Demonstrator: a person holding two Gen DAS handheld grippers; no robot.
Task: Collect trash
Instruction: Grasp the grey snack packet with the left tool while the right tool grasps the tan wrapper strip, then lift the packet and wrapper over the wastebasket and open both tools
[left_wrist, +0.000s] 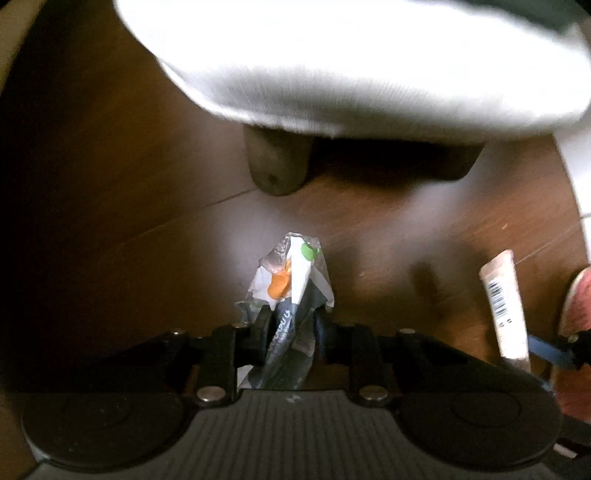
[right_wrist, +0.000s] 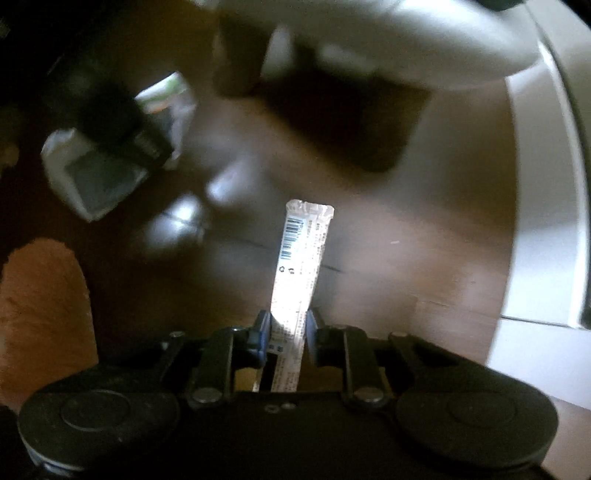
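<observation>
**Both grippers clamped on wrappers above a brown wooden floor**

The left gripper (left_wrist: 290, 323), black with two short fingers, points straight down at the brown wooden plank floor (left_wrist: 388, 229). Its jaws are closed nearly all the way and pinch a crumpled clear plastic wrapper with white, orange and green print (left_wrist: 291, 284); the wrapper stands up out of the fingers, off the floor. Beyond it a white upholstered seat (left_wrist: 369, 62) rests on a short, rounded dark wooden foot (left_wrist: 277, 166).

The right gripper (right_wrist: 286, 332), black with blue pads on its fingers (right_wrist: 261, 328), also points down with its jaws narrowed onto a long, flat, pale stick-shaped sachet with a barcode (right_wrist: 301, 258). The sachet is held near its lower end and reaches away from the fingers, clear of the floor. The same sachet (left_wrist: 506, 306) shows at the right edge of the left wrist view, near a pinkish-red shoe toe (left_wrist: 576, 299).

In the right wrist view the upper left is badly blurred; a dark shape with a pale boxy part (right_wrist: 96, 173) there is probably the other gripper, with a hint of its wrapper beside it. A fuzzy orange-brown patch (right_wrist: 44, 306) lies at the left edge, and a white moulded base (right_wrist: 535, 221) curves along the right.
</observation>
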